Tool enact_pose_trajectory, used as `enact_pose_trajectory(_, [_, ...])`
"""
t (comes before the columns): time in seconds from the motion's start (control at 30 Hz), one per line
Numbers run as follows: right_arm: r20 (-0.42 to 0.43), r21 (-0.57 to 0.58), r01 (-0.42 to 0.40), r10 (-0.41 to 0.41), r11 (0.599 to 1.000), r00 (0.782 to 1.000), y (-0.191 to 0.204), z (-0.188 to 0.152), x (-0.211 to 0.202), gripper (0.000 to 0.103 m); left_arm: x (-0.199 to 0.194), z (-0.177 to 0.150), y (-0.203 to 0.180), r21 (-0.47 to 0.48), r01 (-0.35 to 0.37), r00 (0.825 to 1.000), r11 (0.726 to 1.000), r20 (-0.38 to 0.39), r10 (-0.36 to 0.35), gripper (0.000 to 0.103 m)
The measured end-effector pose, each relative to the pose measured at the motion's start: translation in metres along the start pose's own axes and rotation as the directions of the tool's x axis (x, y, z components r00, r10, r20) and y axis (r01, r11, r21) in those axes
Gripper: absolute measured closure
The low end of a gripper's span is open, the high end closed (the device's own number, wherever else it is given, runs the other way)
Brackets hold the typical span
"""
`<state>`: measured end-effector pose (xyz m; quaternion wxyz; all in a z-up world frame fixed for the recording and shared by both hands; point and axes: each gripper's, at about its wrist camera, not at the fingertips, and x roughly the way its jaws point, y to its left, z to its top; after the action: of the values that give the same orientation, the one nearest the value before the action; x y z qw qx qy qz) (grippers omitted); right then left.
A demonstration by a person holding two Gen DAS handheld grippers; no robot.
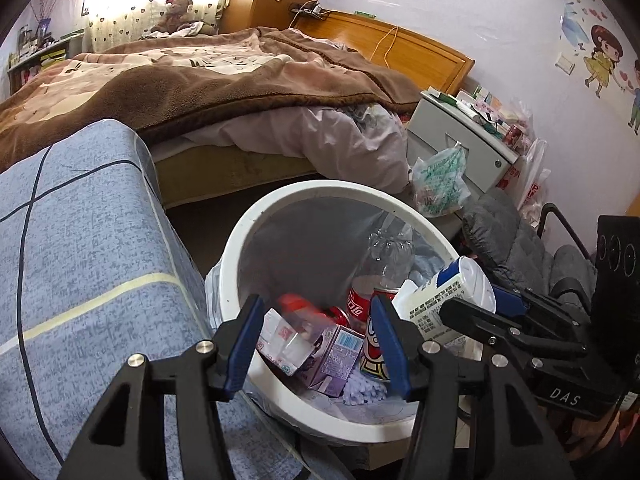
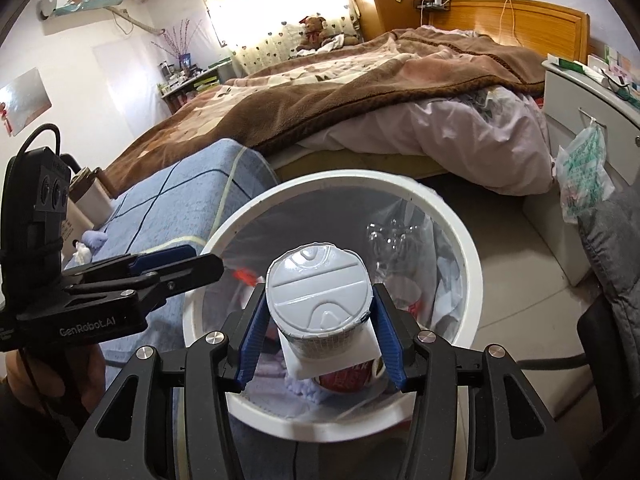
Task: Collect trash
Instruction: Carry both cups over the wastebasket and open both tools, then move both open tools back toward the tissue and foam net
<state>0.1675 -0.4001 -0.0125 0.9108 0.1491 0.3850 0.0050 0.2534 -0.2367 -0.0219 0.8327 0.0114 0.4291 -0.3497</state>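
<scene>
A white round trash bin with a clear liner stands on the floor beside a blue-covered table; it also shows in the right wrist view. Inside lie a red cola can, a purple carton, a white carton and a clear plastic bottle. My left gripper is open and empty over the bin's near rim. My right gripper is shut on a white yogurt cup with a foil lid, held over the bin; the cup also shows in the left wrist view.
The blue checked tablecloth lies left of the bin, with a white crumpled tissue on it. A bed with a brown blanket stands behind. A grey nightstand with a hanging plastic bag and a grey padded jacket are at right.
</scene>
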Motion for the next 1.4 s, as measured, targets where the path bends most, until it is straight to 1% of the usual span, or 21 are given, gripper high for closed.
enact_pose_trajectory(0.17, [0.033,-0.005,0.013,-0.013,1.000,0.999,0.000,0.003,-0.004,0.047,-0.009,-0.002,0.005,-0.018,-0.004,1.000,1.000,0.015,0.004,0.045])
enact_pose_trajectory(0.23, [0.035,0.000,0.025,-0.025,1.000,0.999,0.000,0.004,-0.005,0.047,-0.015,-0.004,0.007,-0.026,-0.010,1.000,1.000,0.025,0.010,0.045])
enact_pose_trajectory(0.43, [0.064,-0.014,0.017,-0.016,1.000,0.998,0.008,0.001,-0.018,0.046,-0.038,-0.015,0.016,-0.048,-0.037,0.997,0.998,0.060,0.040,0.045])
enact_pose_trajectory(0.57, [0.069,-0.024,-0.004,0.005,1.000,0.998,0.019,-0.002,-0.025,0.046,-0.055,-0.025,0.023,-0.071,-0.054,0.994,0.996,0.087,0.060,0.045])
enact_pose_trajectory(0.7, [0.085,-0.061,-0.029,0.034,0.998,0.996,0.036,-0.008,-0.033,0.045,-0.073,-0.036,0.034,-0.097,-0.091,0.989,0.991,0.106,0.101,0.045])
enact_pose_trajectory(0.83, [0.064,-0.091,-0.076,0.082,0.993,0.995,0.056,-0.011,-0.034,0.044,-0.090,-0.047,0.048,-0.125,-0.139,0.981,0.982,0.118,0.154,0.045])
enact_pose_trajectory(1.03, [0.019,-0.148,-0.115,0.119,0.982,0.993,0.092,-0.016,-0.030,0.044,-0.111,-0.062,0.073,-0.175,-0.176,0.974,0.969,0.115,0.198,0.045])
enact_pose_trajectory(1.17, [-0.015,-0.187,-0.180,0.180,0.966,0.984,0.119,-0.019,-0.026,0.044,-0.123,-0.074,0.090,-0.197,-0.208,0.967,0.958,0.102,0.231,0.045])
enact_pose_trajectory(1.33, [-0.051,-0.238,-0.209,0.202,0.949,0.978,0.151,-0.019,-0.017,0.044,-0.136,-0.086,0.117,-0.243,-0.198,0.970,0.950,0.087,0.225,0.045])
enact_pose_trajectory(1.4, [-0.059,-0.258,-0.217,0.209,0.941,0.976,0.165,-0.016,-0.014,0.044,-0.143,-0.089,0.126,-0.252,-0.218,0.965,0.943,0.088,0.247,0.045])
